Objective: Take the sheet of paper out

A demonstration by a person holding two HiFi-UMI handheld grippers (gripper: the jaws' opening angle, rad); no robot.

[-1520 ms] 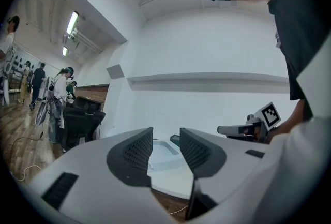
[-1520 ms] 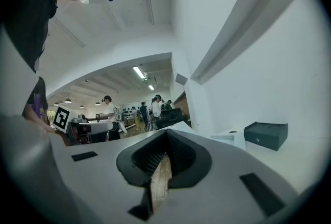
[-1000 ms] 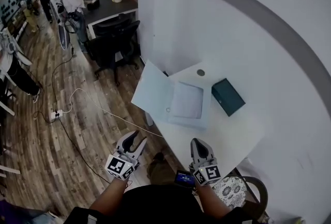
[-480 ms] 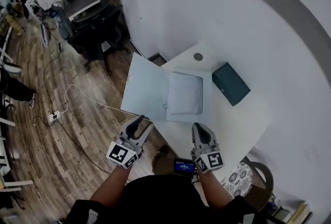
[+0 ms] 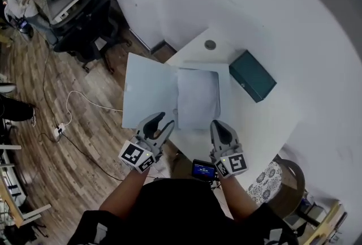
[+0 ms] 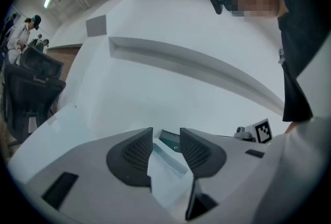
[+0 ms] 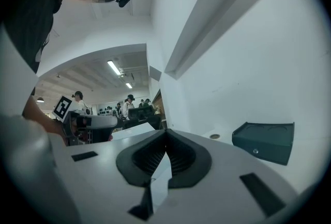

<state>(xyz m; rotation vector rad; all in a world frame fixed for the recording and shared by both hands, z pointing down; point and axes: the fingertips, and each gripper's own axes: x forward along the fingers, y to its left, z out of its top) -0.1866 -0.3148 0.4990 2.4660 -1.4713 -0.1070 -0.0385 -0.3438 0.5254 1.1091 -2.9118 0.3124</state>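
An open pale blue folder (image 5: 148, 88) lies on the white table (image 5: 251, 122), its left flap hanging past the table edge. A white sheet of paper (image 5: 198, 98) rests inside the folder's right half. My left gripper (image 5: 161, 125) hovers just short of the folder's near edge, open with nothing between its jaws. In the left gripper view the left gripper (image 6: 166, 135) shows the folder through its gap. My right gripper (image 5: 220, 128) sits at the table's near edge below the sheet, jaws together and empty. The right gripper view shows the right gripper (image 7: 165, 134) with its tips meeting.
A dark green box (image 5: 253, 76) lies to the right of the folder, also seen as the green box (image 7: 264, 141). A round grommet (image 5: 210, 44) sits at the table's far corner. A white wall bounds the right. Black chairs (image 5: 85, 34) and a cable (image 5: 68, 105) are on the wood floor at the left.
Both grippers have moved forward to the near edge of the folder and table. The left jaws stay apart and the right stay together.
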